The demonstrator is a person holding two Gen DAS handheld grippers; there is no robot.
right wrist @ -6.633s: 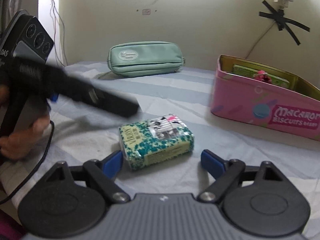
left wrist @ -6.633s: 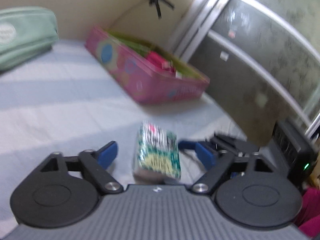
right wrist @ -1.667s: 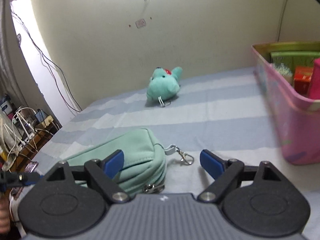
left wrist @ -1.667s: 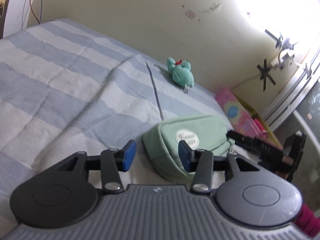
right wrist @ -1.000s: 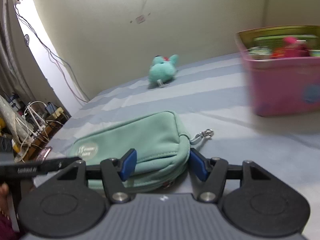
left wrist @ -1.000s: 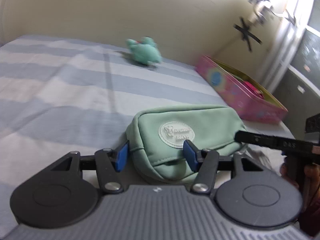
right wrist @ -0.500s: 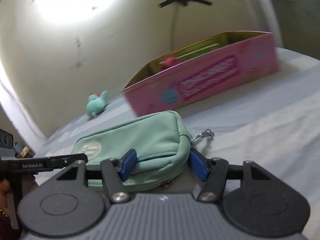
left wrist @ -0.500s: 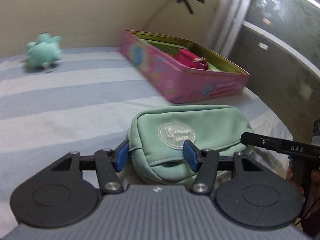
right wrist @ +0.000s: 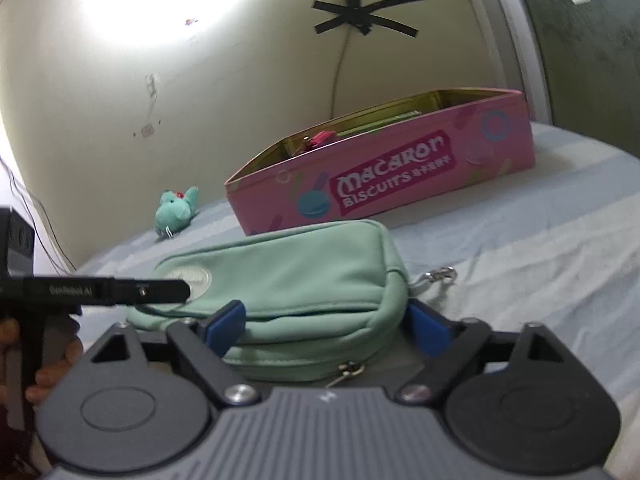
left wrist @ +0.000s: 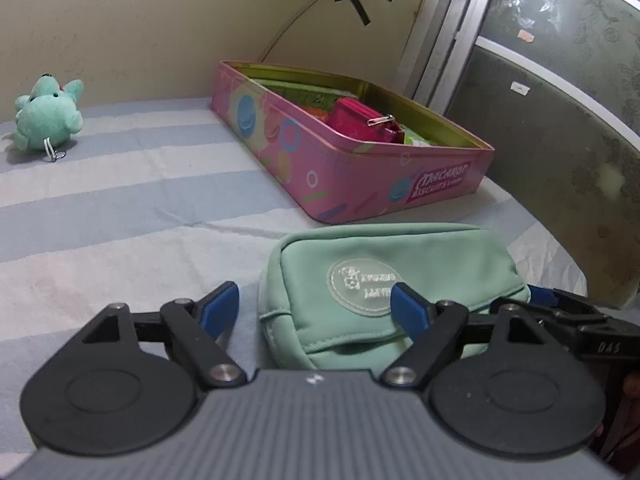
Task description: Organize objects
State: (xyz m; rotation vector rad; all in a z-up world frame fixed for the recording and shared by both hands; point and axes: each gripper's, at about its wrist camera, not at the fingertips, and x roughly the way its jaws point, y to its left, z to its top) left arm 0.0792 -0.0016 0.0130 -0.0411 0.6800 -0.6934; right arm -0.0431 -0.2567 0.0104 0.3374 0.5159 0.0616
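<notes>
A mint green zip pouch (left wrist: pixel 384 280) lies on the striped bed just in front of the pink Macaron biscuit tin (left wrist: pixel 348 172). My left gripper (left wrist: pixel 316 312) is open; its left finger stands off the pouch's left end and its right finger rests on the pouch's front. My right gripper (right wrist: pixel 328 326) is open around the pouch's other end (right wrist: pixel 288 276), its blue pads wide of the fabric. The tin (right wrist: pixel 384 184) is open and holds a red pouch (left wrist: pixel 364 122) and green packets.
A small teal plush toy (left wrist: pixel 46 116) lies by the wall at the back left, also seen in the right wrist view (right wrist: pixel 176 212). A frosted glass door (left wrist: pixel 552 92) stands beyond the bed's right edge. The striped sheet (left wrist: pixel 120 200) spreads to the left.
Both grippers carried the pouch from mid-bed toward the tin, then opened. The pouch now rests on the sheet before the tin.
</notes>
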